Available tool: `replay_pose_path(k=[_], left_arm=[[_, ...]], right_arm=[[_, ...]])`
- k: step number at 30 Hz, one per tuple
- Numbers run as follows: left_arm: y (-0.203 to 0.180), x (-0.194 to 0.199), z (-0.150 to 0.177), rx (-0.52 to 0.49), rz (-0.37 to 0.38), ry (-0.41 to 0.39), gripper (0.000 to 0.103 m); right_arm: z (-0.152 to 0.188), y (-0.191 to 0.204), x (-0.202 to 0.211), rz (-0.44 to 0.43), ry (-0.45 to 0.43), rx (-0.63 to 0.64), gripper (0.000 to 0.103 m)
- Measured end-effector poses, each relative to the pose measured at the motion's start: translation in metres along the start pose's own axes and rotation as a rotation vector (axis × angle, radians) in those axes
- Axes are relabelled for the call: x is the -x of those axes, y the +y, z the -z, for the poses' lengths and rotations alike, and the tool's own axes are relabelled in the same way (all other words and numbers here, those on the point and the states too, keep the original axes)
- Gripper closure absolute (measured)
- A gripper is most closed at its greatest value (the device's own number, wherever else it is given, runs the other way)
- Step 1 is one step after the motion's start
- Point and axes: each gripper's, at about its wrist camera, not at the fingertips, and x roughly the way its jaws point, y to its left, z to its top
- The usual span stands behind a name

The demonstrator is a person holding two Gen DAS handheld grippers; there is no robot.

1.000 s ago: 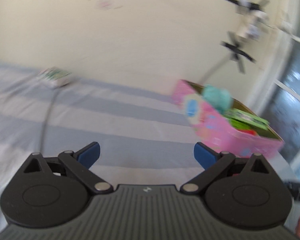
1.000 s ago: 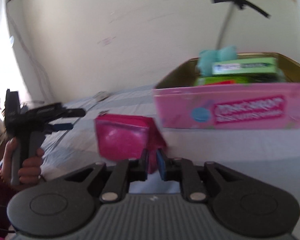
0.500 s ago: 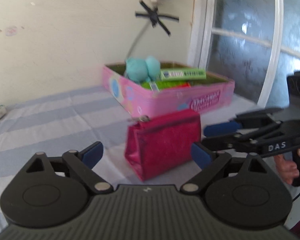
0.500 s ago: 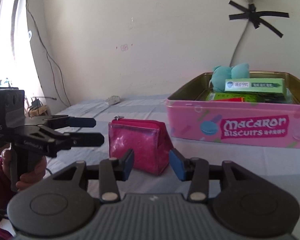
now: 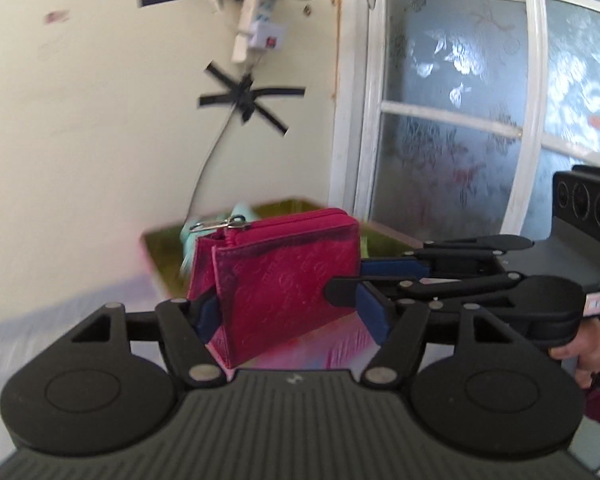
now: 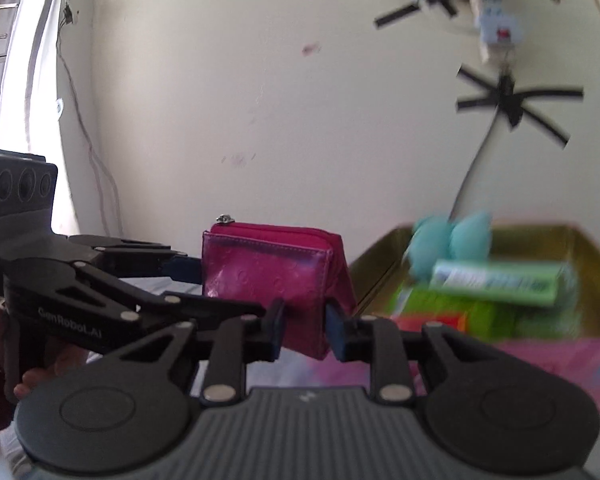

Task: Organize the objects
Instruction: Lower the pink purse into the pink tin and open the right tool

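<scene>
A magenta zip pouch (image 5: 284,276) is held in the air between both grippers, near the pink biscuit tin (image 6: 540,356). My left gripper (image 5: 290,316) is shut on its two ends; it also shows in the right wrist view (image 6: 180,268). My right gripper (image 6: 304,326) is shut on the pouch (image 6: 268,276) at its right edge; it also shows in the left wrist view (image 5: 380,280). The tin holds a teal plush toy (image 6: 448,244), a green box (image 6: 500,280) and other packets.
A cream wall with a taped cable and power strip (image 5: 256,28) stands behind. A frosted window (image 5: 480,112) is on the right. The striped bed sheet (image 5: 40,324) lies below.
Both grippers closed on the pouch, which stood on the sheet, and lifted it toward the tin. The right gripper was open half a second ago; the left was open too.
</scene>
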Motion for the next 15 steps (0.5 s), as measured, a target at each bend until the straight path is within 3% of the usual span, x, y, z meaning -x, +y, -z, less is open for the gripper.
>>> replay_pose_path(k=[8,10,11,14,15], left_arm=[[-0.017,-0.105,-0.045,0.003,0.044,0.04,0.029],[-0.019,-0.128,-0.047,0.0,-0.044,0.066,0.013],[-0.019,-0.138,-0.046,-0.003,-0.103,0.081,0.01],[-0.014,-0.143,-0.04,0.017,-0.178,0.124,0.01],[-0.012,-0.138,-0.036,0.023,-0.181,0.121,0.01]], right_arm=[[-0.036,-0.092,-0.015,0.189,-0.03,-0.008,0.08],[-0.036,-0.115,-0.024,0.243,-0.015,-0.029,0.08],[-0.035,-0.124,-0.028,0.275,-0.004,-0.037,0.079],[-0.027,-0.152,-0.047,0.359,0.052,-0.077,0.061],[-0.023,-0.157,-0.049,0.367,0.06,-0.094,0.061]])
